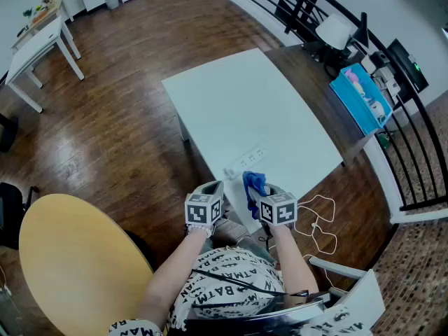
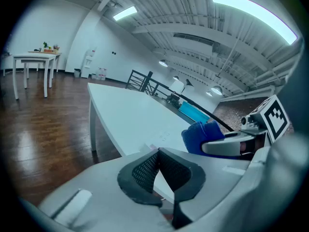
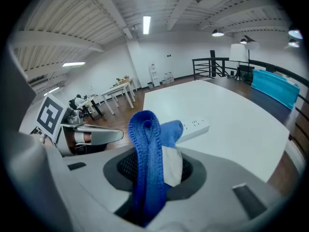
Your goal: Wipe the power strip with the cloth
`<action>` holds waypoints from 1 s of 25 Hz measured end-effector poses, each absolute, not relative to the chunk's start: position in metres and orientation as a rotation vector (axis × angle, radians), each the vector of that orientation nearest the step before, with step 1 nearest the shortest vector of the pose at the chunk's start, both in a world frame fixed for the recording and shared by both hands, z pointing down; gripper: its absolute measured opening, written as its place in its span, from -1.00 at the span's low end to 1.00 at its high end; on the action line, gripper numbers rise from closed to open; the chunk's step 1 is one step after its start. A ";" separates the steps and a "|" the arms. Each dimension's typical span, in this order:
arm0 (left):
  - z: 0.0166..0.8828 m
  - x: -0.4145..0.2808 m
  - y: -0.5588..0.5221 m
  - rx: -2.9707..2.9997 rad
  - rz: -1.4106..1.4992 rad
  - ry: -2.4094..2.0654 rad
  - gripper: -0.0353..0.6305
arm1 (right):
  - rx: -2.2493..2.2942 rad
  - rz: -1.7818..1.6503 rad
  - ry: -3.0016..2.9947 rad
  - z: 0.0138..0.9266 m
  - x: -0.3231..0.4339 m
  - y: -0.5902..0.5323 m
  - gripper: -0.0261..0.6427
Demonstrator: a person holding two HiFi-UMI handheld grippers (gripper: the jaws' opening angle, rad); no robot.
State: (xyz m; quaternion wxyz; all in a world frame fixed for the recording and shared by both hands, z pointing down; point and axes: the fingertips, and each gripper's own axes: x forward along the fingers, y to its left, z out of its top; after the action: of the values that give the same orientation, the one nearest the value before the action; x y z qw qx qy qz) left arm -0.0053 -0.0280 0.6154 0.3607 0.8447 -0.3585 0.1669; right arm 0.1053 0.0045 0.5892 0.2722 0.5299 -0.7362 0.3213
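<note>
A white power strip [image 1: 247, 161] [image 3: 194, 127] [image 2: 161, 137] lies near the front edge of the white table [image 1: 252, 110]. My right gripper [image 1: 260, 190] [image 3: 152, 170] is shut on a folded blue cloth [image 1: 253, 183] [image 3: 148, 149] [image 2: 203, 133], held just short of the strip over the table edge. To its left, beside it and off the table's corner, my left gripper [image 1: 212, 191] [image 2: 155, 170] is shut with nothing between its black pads.
A round yellow table [image 1: 77, 264] stands at the lower left. A white cable [image 1: 318, 226] loops on the wood floor to the right. A dark desk with a blue box [image 1: 360, 96] adjoins the table's far right, beside a black railing [image 1: 413, 159].
</note>
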 end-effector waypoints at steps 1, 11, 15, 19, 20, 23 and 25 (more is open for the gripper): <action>0.618 -0.010 -0.030 2.180 0.445 -0.914 -0.89 | 1.415 0.857 -1.987 0.590 0.098 -0.001 -0.55; 0.634 -0.013 -0.053 2.181 0.501 -0.902 -0.89 | 1.282 0.818 -2.000 0.604 0.080 -0.041 -0.55; 0.639 -0.012 -0.059 2.139 0.497 -0.961 -0.89 | 1.154 0.795 -2.006 0.615 0.069 -0.053 -0.55; 0.646 -0.008 -0.062 2.086 0.483 -1.024 -0.89 | 1.031 0.775 -1.981 0.625 0.064 -0.069 -0.55; 0.649 -0.007 -0.062 2.071 0.479 -1.039 -0.89 | 1.006 0.766 -1.974 0.626 0.062 -0.074 -0.55; 0.657 -0.008 -0.062 2.017 0.459 -1.080 -0.89 | 0.932 0.753 -1.968 0.632 0.052 -0.082 -0.55; 0.660 -0.009 -0.062 1.991 0.448 -1.097 -0.89 | 0.894 0.749 -1.955 0.639 0.045 -0.083 -0.55</action>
State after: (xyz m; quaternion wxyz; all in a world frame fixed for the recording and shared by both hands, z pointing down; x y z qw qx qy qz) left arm -0.0087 -0.0624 0.6602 0.4006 0.7873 -0.4339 0.1770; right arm 0.0447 -0.0832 0.6386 0.4192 0.3567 -0.7795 0.2989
